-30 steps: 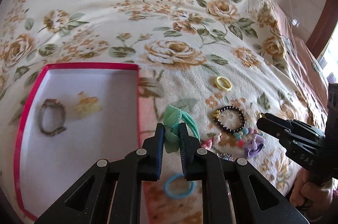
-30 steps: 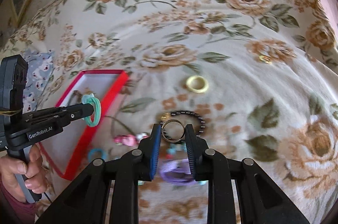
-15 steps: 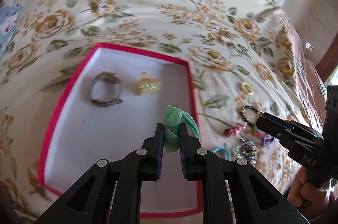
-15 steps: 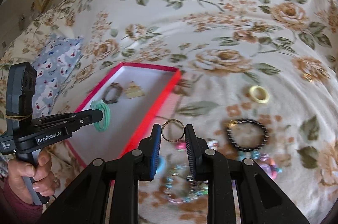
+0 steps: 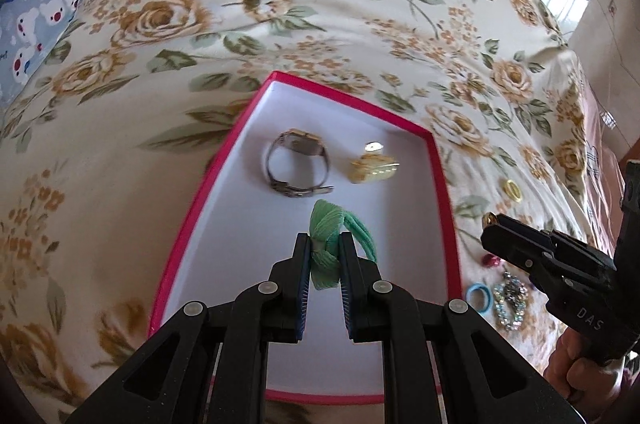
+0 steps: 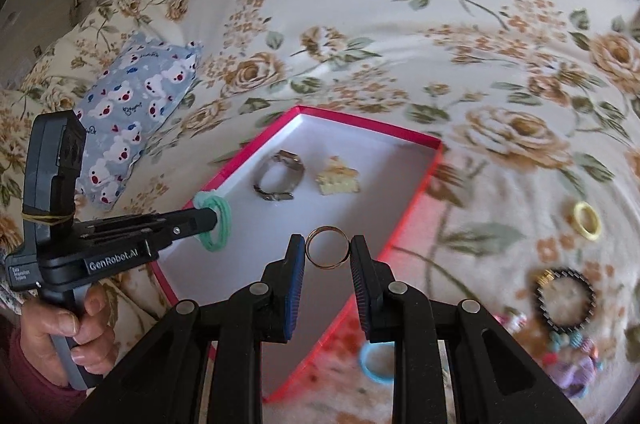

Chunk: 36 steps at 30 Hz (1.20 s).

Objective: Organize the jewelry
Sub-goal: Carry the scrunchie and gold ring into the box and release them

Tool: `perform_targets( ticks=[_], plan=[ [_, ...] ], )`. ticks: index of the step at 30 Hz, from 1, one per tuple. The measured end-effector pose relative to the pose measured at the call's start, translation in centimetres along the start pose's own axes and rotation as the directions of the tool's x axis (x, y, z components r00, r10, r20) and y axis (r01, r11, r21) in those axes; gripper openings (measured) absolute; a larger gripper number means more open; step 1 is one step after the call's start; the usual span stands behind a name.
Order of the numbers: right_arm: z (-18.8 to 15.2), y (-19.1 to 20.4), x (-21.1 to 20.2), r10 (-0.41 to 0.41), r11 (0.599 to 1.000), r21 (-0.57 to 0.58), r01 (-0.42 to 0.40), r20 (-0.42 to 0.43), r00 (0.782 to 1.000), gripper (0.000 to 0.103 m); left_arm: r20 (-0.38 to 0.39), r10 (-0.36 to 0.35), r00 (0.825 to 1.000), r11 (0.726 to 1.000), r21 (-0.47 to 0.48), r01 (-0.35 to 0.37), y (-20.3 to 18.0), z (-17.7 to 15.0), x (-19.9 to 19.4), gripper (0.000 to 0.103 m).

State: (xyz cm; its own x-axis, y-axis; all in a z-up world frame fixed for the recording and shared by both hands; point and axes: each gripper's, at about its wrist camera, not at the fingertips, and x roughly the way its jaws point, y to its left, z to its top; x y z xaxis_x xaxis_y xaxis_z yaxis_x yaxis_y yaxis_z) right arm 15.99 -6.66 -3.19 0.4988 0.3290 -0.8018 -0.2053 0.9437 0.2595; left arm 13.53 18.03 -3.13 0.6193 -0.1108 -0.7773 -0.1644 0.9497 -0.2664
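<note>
A red-rimmed box (image 5: 436, 159) with a white floor lies on the floral bedspread; it also shows in the right wrist view (image 6: 424, 183). Inside it lie a metal watch (image 5: 296, 167) and a pale yellow clip (image 5: 374, 169). My left gripper (image 5: 324, 244) is shut on a green hair tie (image 5: 332, 232) and holds it above the box's near half. My right gripper (image 6: 328, 248) is shut on a thin gold ring (image 6: 328, 248), held over the box's right edge. The left gripper with the green hair tie (image 6: 214, 224) shows at the left of the right wrist view.
On the bedspread right of the box lie a yellow ring (image 6: 586, 220), a black bead bracelet (image 6: 564, 300), a blue hair tie (image 6: 376, 362), a purple hair tie (image 6: 576, 376) and a rhinestone piece (image 5: 508, 300). A blue patterned pouch (image 6: 132, 111) lies left of the box.
Both grippers have moved left from the loose jewelry toward the box, each still holding its item. The left gripper now hovers over the box floor.
</note>
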Motion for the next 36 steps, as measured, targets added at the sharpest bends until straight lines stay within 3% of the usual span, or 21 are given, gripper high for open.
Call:
perform_targets(
  ticks=[19, 30, 32, 34, 36],
  plan=[
    [1.4, 0.9, 8.5, -0.022, 0.998, -0.061, 0.015, -0.126, 0.992, 0.023, -0.084, 0.036, 0.996, 0.998, -0.051, -0.04, 2.3, 3.1, 7.7, 0.013],
    [1.0, 0.5, 9.9, -0.03, 0.997, -0.07, 0.019, -0.16, 0.987, 0.024, -0.09, 0.055, 0.994, 0.998, -0.028, -0.057, 1.7, 3.2, 8.2, 0.018],
    [1.0, 0.4, 9.8, -0.023, 0.998, -0.06, 0.014, -0.156, 0.988, 0.024, -0.088, 0.06, 0.994, 0.998, -0.028, -0.063, 1.6, 3.1, 8.1, 0.022],
    [1.0, 0.2, 9.8, -0.016, 0.999, -0.05, 0.009, -0.153, 0.988, 0.024, -0.085, 0.062, 0.994, 0.997, -0.03, -0.064, 1.6, 3.1, 7.9, 0.035],
    [1.0, 0.0, 9.7, -0.009, 0.999, -0.037, 0.004, -0.15, 0.989, 0.027, -0.08, 0.068, 0.994, 0.997, -0.028, -0.071, 1.5, 3.0, 7.7, 0.038]
  ],
)
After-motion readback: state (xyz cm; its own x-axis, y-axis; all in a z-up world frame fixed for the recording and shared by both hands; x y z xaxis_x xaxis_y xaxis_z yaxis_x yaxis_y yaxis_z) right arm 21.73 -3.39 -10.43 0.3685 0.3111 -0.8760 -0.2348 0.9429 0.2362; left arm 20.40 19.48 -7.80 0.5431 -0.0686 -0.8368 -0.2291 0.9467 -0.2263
